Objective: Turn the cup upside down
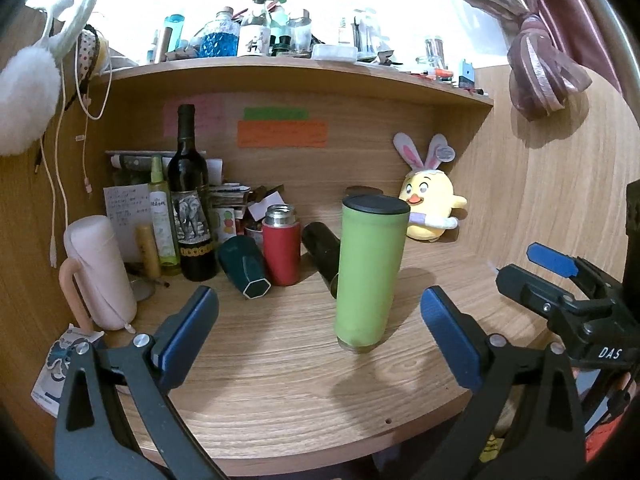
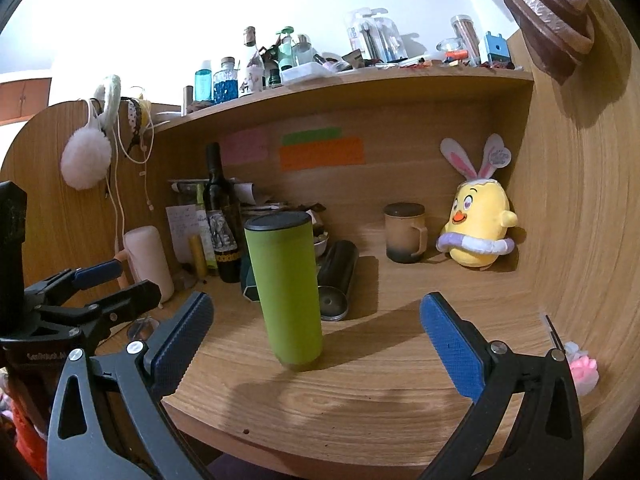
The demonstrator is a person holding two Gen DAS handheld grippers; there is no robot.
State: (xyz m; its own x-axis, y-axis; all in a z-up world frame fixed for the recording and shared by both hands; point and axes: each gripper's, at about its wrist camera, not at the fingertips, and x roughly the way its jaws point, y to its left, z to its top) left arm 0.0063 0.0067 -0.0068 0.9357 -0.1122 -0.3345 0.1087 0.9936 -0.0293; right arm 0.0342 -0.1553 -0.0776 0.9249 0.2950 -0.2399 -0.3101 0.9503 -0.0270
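Note:
A tall green cup with a black end on top stands on the wooden desk. It also shows in the right wrist view. My left gripper is open and empty, a little short of the cup, which lies between its blue pads. My right gripper is open and empty, near the desk's front edge, with the cup just left of its middle. The right gripper also shows at the right of the left wrist view, and the left gripper at the left of the right wrist view.
Behind the cup are a wine bottle, a red flask, a dark green cup on its side, a black flask lying down, a brown mug and a yellow plush chick. A pink pouch stands at the left. A shelf is overhead.

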